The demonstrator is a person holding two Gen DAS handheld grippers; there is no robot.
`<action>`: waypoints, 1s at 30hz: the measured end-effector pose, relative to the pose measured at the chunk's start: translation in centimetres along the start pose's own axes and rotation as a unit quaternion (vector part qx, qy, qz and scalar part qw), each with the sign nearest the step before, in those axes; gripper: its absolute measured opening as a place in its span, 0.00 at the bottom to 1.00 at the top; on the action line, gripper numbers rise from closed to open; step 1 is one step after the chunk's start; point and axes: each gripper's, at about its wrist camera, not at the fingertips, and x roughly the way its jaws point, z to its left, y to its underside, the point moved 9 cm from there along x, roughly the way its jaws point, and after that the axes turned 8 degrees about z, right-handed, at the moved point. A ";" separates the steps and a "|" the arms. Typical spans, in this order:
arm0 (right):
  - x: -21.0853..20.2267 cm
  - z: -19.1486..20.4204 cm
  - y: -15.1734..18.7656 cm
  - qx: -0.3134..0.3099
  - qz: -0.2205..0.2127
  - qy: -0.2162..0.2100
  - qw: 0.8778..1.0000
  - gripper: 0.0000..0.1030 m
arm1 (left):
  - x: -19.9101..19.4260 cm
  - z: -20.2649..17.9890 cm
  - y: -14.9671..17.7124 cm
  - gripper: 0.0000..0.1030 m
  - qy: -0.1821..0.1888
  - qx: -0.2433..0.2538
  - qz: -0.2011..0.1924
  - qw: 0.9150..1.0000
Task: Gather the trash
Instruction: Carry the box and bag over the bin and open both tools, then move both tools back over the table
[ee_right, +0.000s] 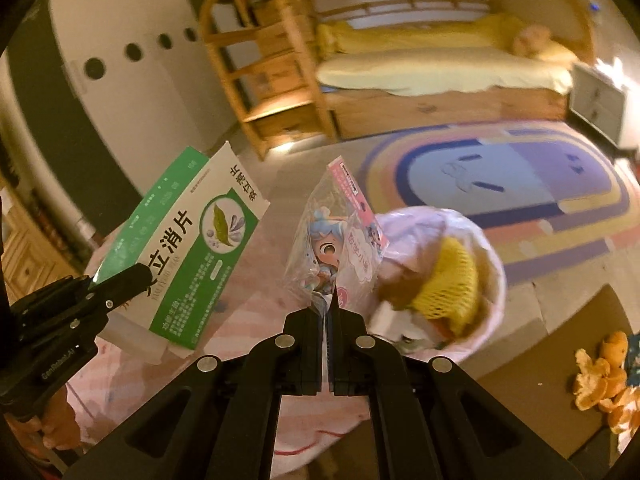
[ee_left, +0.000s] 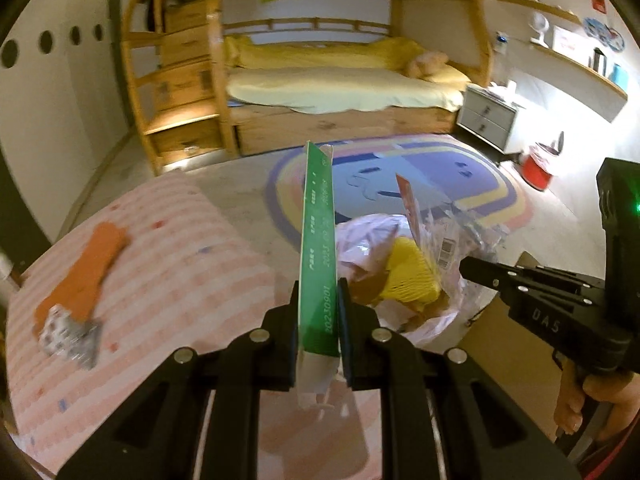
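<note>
- Left wrist view: the left gripper (ee_left: 319, 316) is clamped narrowly on a flat green-and-white cardboard medicine box (ee_left: 318, 240), held edge-on and upright.
- Just beyond, right of the box, sits a white-lined trash bin (ee_left: 372, 240) holding a yellow foam net (ee_left: 412, 276). The right gripper (ee_left: 466, 266) enters from the right, pinching a clear plastic wrapper (ee_left: 436, 232) above the bin.
- Near left, an orange sock (ee_left: 86, 268) lies on a pink striped cover (ee_left: 172, 260).
- Right wrist view: the right gripper (ee_right: 329, 312) is pressed fully together on the wrapper (ee_right: 340, 240), printed with a cartoon figure, hanging just left of the bin (ee_right: 490, 248).
- At left, the left gripper (ee_right: 140, 274) holds the box (ee_right: 192, 256) tilted.
- Orange peels (ee_right: 604, 376) lie on brown cardboard (ee_right: 540, 392), near right.
</note>
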 end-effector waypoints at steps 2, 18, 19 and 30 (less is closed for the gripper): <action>0.7 -1.5 -0.3 0.013 0.005 0.004 1.000 0.02 | 1.7 -1.1 -0.9 0.14 0.013 0.005 0.005 1.000; 6.9 -7.7 -3.1 0.076 0.030 0.023 0.996 0.39 | 8.5 -2.4 -5.2 0.35 0.052 -0.030 0.016 0.998; 6.7 -7.8 -3.1 0.076 0.027 0.026 0.996 0.42 | 8.2 -1.9 -5.1 0.36 0.047 -0.034 0.015 0.998; -0.3 -4.0 -3.2 0.046 -0.020 0.024 0.998 0.42 | 2.3 3.7 -2.1 0.36 -0.009 -0.072 -0.002 0.997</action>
